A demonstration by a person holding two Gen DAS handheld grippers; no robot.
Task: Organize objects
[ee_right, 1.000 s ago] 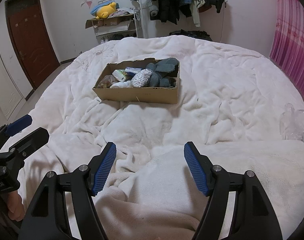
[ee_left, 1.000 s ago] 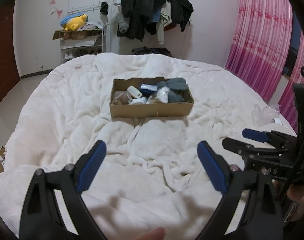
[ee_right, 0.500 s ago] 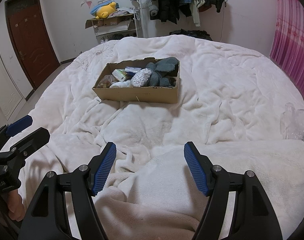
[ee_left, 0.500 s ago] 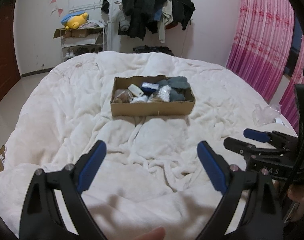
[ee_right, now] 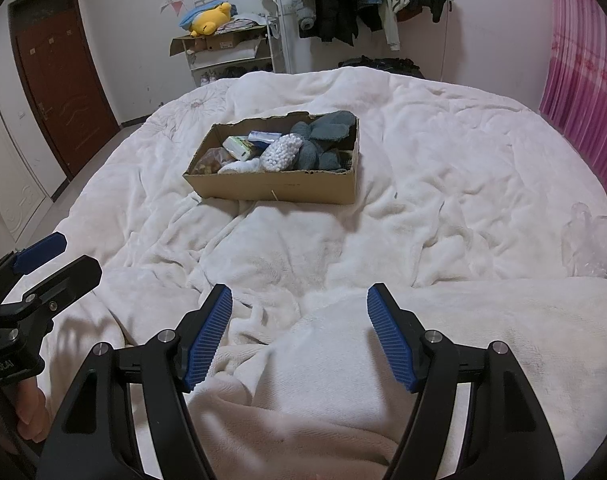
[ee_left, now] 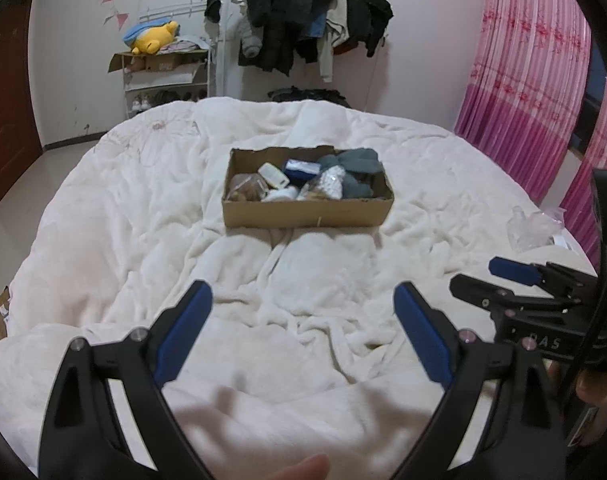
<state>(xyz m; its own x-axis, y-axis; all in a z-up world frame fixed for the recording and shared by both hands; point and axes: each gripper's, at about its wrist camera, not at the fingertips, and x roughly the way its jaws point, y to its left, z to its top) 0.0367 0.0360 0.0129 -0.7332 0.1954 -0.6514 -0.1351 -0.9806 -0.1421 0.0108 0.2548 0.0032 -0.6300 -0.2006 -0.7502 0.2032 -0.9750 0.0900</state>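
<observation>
A shallow cardboard box (ee_left: 307,213) (ee_right: 279,188) sits in the middle of a bed covered by a white fluffy blanket (ee_left: 143,216). It holds grey socks (ee_left: 355,164) (ee_right: 327,132), a bag of white balls (ee_right: 281,152), a blue pack (ee_left: 301,168), a white packet (ee_left: 272,173) and a brownish bag (ee_left: 243,190). My left gripper (ee_left: 303,320) is open and empty, low over the near blanket, well short of the box. My right gripper (ee_right: 299,320) is open and empty beside it, also short of the box.
Crumpled clear plastic (ee_left: 533,226) (ee_right: 591,240) lies at the bed's right edge. Behind the bed stand a shelf with a yellow plush toy (ee_left: 153,38), a rack of dark clothes (ee_left: 303,28), pink curtains (ee_left: 531,80) on the right and a brown door (ee_right: 59,80) on the left.
Both views have crept slightly toward the box. Both grippers stay open and empty.
</observation>
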